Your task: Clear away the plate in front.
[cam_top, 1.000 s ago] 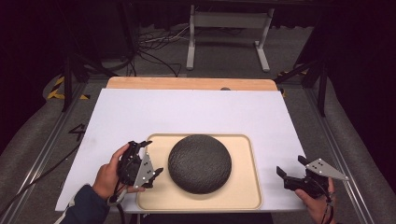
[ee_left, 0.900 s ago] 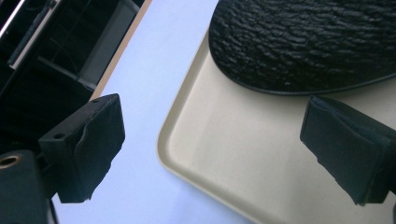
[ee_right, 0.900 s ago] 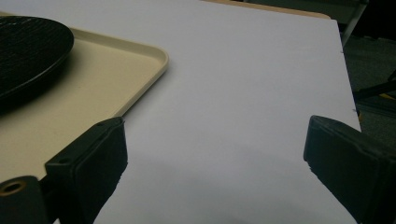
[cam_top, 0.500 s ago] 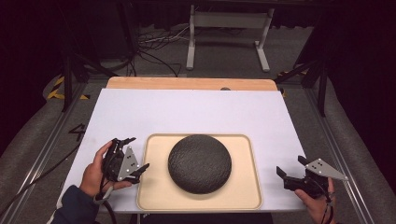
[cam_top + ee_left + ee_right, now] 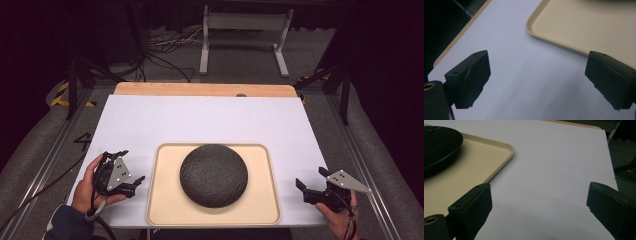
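Flanking the beige tray (image 5: 160, 210), both tools sit idle on the white sheet (image 5: 200, 120): left gripper (image 5: 134, 184) released, empty; dark dome (image 5: 214, 175) centred on the tray, untouched; right gripper (image 5: 306, 190) likewise spread, empty, apparently parked clear.

The tray (image 5: 260, 210) between the two grippers was pale beige, plain and unpatterned. On it sat a dome (image 5: 214, 174), charcoal black with a fine pebbled texture. The sheet (image 5: 200, 120) under both grippers was plain white, and a light wood board (image 5: 150, 89) edged it on the far side. The left gripper (image 5: 131, 183) and right gripper (image 5: 301, 189) were black, each with a grey plate.
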A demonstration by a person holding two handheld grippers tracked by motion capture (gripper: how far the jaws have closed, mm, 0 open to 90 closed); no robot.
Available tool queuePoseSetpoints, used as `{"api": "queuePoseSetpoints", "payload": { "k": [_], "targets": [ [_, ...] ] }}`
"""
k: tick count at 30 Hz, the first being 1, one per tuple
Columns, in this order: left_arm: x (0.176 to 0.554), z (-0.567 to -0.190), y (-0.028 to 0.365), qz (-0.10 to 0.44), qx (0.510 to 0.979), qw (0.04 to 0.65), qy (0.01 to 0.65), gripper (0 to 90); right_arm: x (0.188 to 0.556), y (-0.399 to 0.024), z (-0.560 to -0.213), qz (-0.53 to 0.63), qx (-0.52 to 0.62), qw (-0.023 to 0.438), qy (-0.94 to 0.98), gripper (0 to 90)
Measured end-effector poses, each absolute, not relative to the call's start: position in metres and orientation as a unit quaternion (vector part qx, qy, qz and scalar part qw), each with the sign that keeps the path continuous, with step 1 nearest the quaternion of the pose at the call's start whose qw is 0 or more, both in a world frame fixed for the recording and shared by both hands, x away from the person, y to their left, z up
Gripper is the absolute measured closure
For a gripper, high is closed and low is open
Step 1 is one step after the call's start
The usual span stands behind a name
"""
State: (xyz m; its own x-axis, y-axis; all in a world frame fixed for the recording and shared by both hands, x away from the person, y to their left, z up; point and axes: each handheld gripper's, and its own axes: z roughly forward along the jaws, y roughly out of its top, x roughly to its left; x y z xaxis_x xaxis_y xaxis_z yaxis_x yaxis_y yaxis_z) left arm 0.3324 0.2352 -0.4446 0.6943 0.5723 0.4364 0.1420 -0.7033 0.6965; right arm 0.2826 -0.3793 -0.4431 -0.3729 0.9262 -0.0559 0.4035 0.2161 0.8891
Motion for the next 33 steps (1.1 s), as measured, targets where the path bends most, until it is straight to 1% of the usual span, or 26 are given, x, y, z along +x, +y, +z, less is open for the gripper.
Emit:
{"api": "queuePoseSetpoints", "payload": {
  "k": [9, 18, 23, 33],
  "targets": [
    [0.330, -0.456, 0.255, 0.309, 0.855, 0.340, 0.239, 7.1, 0.283, -0.379, -0.443, 0.418, 0.466, 0.311, 0.715, 6.8],
    [0.319, -0.464, 0.275, 0.278, 0.835, 0.379, 0.286, 7.1, 0.283, -0.379, -0.444, 0.418, 0.464, 0.310, 0.717, 6.7],
    [0.312, -0.463, 0.279, 0.277, 0.826, 0.395, 0.292, 7.2, 0.284, -0.378, -0.444, 0.416, 0.464, 0.311, 0.717, 6.8],
    [0.312, -0.463, 0.277, 0.274, 0.830, 0.392, 0.288, 7.2, 0.284, -0.378, -0.444, 0.414, 0.464, 0.310, 0.719, 6.7]
  ]
}}
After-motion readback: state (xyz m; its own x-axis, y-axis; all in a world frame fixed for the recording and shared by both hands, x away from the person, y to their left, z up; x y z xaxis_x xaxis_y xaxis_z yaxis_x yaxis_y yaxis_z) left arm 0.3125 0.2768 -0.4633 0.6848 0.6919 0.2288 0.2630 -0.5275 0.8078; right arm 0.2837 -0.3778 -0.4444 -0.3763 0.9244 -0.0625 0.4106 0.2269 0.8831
